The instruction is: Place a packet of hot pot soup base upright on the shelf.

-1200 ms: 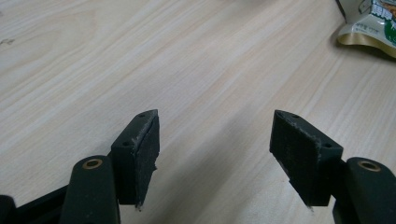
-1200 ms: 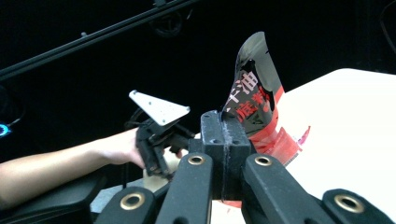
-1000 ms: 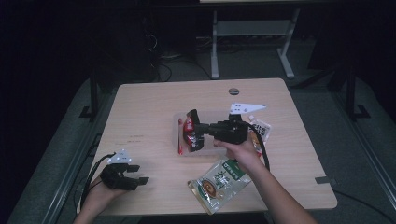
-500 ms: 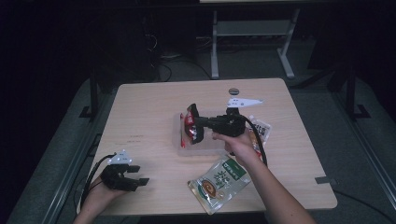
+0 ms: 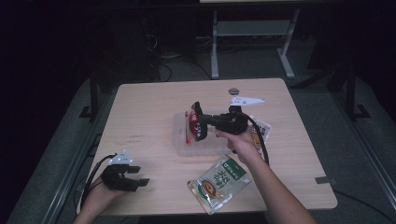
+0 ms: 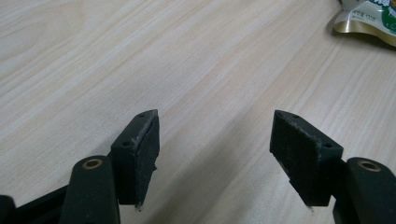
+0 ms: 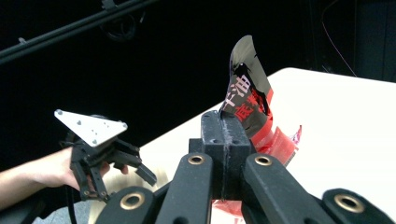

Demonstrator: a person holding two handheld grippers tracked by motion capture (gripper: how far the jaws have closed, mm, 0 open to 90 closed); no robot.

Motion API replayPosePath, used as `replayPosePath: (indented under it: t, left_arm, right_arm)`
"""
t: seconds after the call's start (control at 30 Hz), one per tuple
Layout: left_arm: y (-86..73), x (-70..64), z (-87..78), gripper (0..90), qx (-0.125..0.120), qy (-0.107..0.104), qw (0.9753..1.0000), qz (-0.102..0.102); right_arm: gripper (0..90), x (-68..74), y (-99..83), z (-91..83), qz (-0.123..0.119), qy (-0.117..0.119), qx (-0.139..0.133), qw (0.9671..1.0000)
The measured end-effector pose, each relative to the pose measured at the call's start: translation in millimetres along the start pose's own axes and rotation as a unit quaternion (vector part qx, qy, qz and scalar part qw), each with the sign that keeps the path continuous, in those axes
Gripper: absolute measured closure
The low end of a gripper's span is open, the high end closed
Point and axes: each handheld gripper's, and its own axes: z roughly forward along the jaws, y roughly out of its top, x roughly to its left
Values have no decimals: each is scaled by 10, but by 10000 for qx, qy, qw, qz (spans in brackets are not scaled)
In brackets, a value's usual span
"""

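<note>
My right gripper (image 5: 203, 122) is shut on a red and black snack packet (image 5: 195, 125) and holds it above a shallow clear tray (image 5: 205, 147) at the table's middle. In the right gripper view the jaws (image 7: 224, 128) are pressed together on the packet's lower edge, and the packet (image 7: 246, 93) stands up, curled at its top. My left gripper (image 5: 136, 178) rests open near the front left corner, with bare wood between its pads (image 6: 144, 140). It also shows far off in the right gripper view, left gripper (image 7: 105, 161), under its grey plate.
A green and gold snack packet (image 5: 219, 178) lies flat in front of the tray, and its corner shows as green packet (image 6: 369, 16). An orange and white packet (image 5: 259, 130) lies right of the tray under the cable. A small round disc (image 5: 233, 91) sits near the far edge.
The right gripper has lifted the red and black packet a little and carried it slightly left over the tray. The left gripper has stayed put.
</note>
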Motion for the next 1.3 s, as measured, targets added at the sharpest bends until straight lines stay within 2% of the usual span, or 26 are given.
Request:
replayPosePath:
  t: [0.43,0.5,0.83,1.03,1.13,1.3]
  left_arm:
    - [-6,-15,24,323,32,-52,10000,-51]
    - [-4,-16,25,323,37,-60,10000,-54]
    - [-8,-16,35,323,67,-85,9999,-38]
    - [-8,-21,42,323,81,-112,9999,-53]
    - [-10,-20,45,323,86,-115,9999,-47]
    - [-9,-21,51,323,100,-126,9999,-17]
  right_arm:
    - [900,-92,-71,76,121,-74,2,9999]
    - [900,-99,-76,120,40,-144,129,9998]
    - [900,-154,-115,227,120,-233,275,9993]
    - [887,-186,-150,315,84,-325,425,9985]
    - [823,-190,-160,347,52,-375,486,9981]
    - [613,-171,-157,336,-15,-465,554,9974]
